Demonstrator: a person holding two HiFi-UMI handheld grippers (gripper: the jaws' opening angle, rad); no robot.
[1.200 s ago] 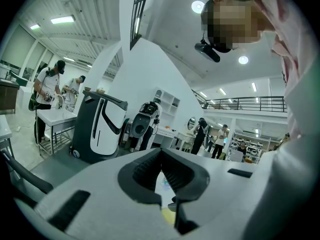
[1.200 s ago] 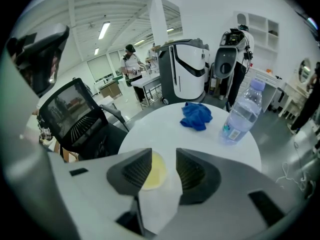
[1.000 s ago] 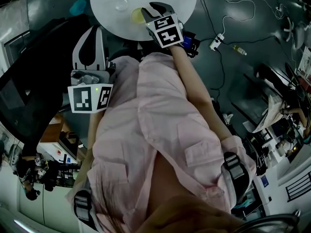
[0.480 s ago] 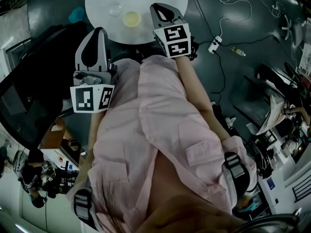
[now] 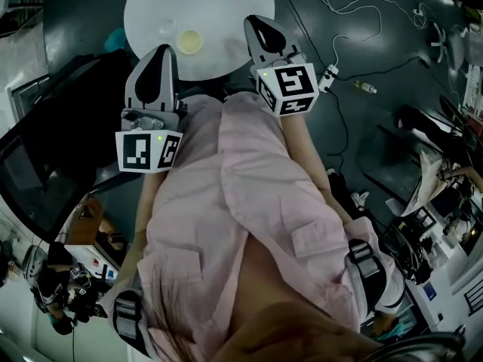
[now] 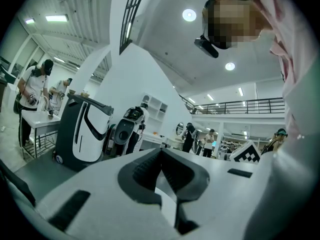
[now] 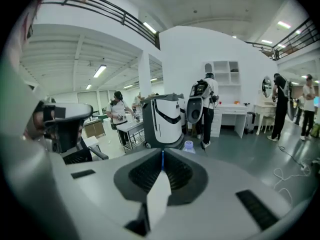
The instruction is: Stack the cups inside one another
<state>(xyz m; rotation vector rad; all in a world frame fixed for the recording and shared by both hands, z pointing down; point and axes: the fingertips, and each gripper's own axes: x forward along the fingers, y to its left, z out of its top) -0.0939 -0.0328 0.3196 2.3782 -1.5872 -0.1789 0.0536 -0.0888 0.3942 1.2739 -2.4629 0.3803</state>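
Found right hand-held gripper (image 5: 256, 25) pressed together and empty, held over edge of tabletop (image 5: 234, 10). Found left hand-held gripper (image 5: 161, 53) likewise pressed together, holding nothing, at near edge. Noted yellow cup (image 5: 190, 41) and clear cup (image 5: 167, 29) standing just beside each other on tabletop, nearer the left one, not nested, apparently empty. Judged risk: approaching with tips together likely to shove either light cup over; squeezing clear cup hard likely to buckle it.

No legible text, seemingly; only black-and-white square markers on the left cube (image 5: 148, 151) and right cube (image 5: 287, 89).
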